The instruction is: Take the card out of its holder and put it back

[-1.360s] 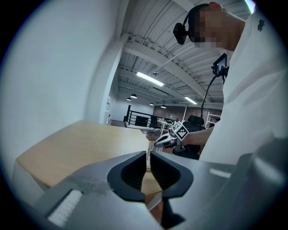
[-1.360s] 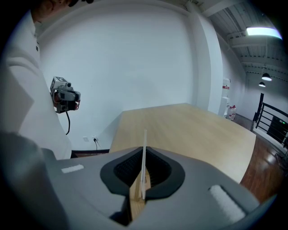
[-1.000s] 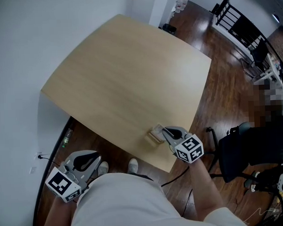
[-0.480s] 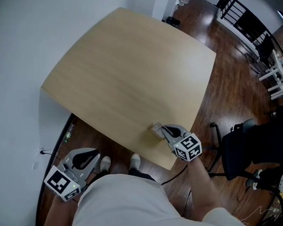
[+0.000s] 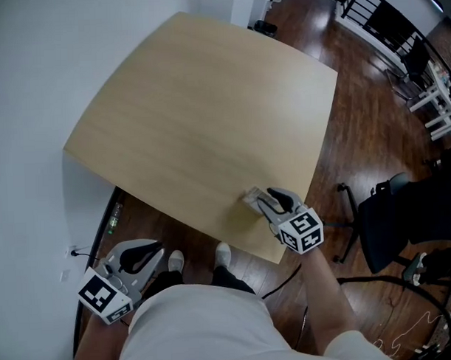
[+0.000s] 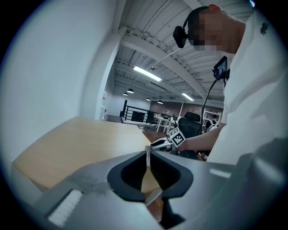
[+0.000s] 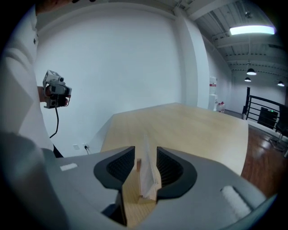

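Observation:
A thin white card (image 7: 146, 173) stands upright in a small wooden holder (image 7: 138, 164) near the table's near right edge. My right gripper (image 7: 145, 157) straddles it, and its jaws are opening, with a gap on the left side and the card close to the right pad. From the head view the card (image 5: 250, 197) pokes out just beyond the right gripper (image 5: 262, 199). My left gripper (image 5: 153, 250) hangs low off the table by the person's left leg. Its fingertips (image 6: 147, 152) meet with nothing between them.
The light wooden table (image 5: 194, 117) runs away from me, with a white wall on its left. A black office chair (image 5: 404, 221) stands on the dark wood floor at the right. A small device with a cable (image 7: 55, 92) sits by the wall.
The right gripper stays at the card by the near table edge, and its fingers look further apart now. The left gripper still hangs low at the left.

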Available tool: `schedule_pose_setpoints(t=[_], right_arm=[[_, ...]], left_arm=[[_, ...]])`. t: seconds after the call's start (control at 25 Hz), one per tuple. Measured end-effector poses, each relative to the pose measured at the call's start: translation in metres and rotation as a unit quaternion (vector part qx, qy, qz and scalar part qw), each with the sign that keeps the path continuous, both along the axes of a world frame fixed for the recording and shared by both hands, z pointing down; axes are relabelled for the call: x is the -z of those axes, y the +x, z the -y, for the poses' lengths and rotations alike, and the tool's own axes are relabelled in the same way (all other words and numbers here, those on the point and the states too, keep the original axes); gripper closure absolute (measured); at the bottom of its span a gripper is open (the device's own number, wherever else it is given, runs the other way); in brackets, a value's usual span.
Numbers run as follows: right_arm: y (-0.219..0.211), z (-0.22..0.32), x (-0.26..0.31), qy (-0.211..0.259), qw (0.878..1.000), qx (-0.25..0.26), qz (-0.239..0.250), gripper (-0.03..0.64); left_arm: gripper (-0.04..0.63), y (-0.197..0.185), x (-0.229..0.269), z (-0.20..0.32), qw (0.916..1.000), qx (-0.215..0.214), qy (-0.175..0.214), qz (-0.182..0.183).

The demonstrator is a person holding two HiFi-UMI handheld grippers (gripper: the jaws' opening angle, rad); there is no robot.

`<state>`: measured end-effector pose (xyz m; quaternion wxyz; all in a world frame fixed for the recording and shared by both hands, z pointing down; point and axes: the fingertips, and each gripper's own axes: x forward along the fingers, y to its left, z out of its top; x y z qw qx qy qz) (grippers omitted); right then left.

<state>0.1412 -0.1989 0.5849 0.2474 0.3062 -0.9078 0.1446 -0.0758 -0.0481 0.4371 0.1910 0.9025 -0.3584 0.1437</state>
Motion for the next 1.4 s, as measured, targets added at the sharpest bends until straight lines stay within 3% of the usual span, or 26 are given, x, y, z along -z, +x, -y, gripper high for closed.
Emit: schedule_pose_setpoints(t=[0.16, 0.24, 0.4, 0.64, 0.88, 1.04, 1.4], right_arm=[[-0.004, -0.02, 0.038, 0.035, 0.998, -0.051, -0.004, 0.451], [-0.011, -0.041, 0.06, 0.044, 0.996, -0.08, -0.009, 0.451], [-0.006, -0.105, 0.09, 0.049, 0.986, -0.162, -0.012, 0.451], [-0.03, -0.222, 0.109, 0.028, 0.972, -0.23, -0.031, 0.446], [-0.043, -0.307, 0.111, 0.039, 0.966, -0.255, -0.024, 0.446], [-0.054, -0.366, 0.126, 0.061, 0.966, -0.253, -0.009, 0.443], [-0.066, -0.507, 0.124, 0.069, 0.963, -0.259, 0.027, 0.443]], left_arm=[[0.566, -0.019, 0.008, -0.006, 0.9995, -0.029, 0.004, -0.016], [0.566, -0.03, 0.012, -0.008, 0.9976, -0.065, 0.005, -0.023], [0.569, -0.028, 0.013, -0.011, 0.9861, -0.164, 0.016, -0.022], [0.571, -0.035, 0.002, -0.029, 0.9692, -0.243, 0.018, -0.035], [0.571, -0.012, 0.003, -0.073, 0.9606, -0.268, 0.045, -0.057], [0.571, -0.011, 0.015, -0.128, 0.9568, -0.281, 0.06, -0.044], [0.571, -0.036, 0.004, -0.279, 0.9654, -0.258, 0.032, -0.018]])
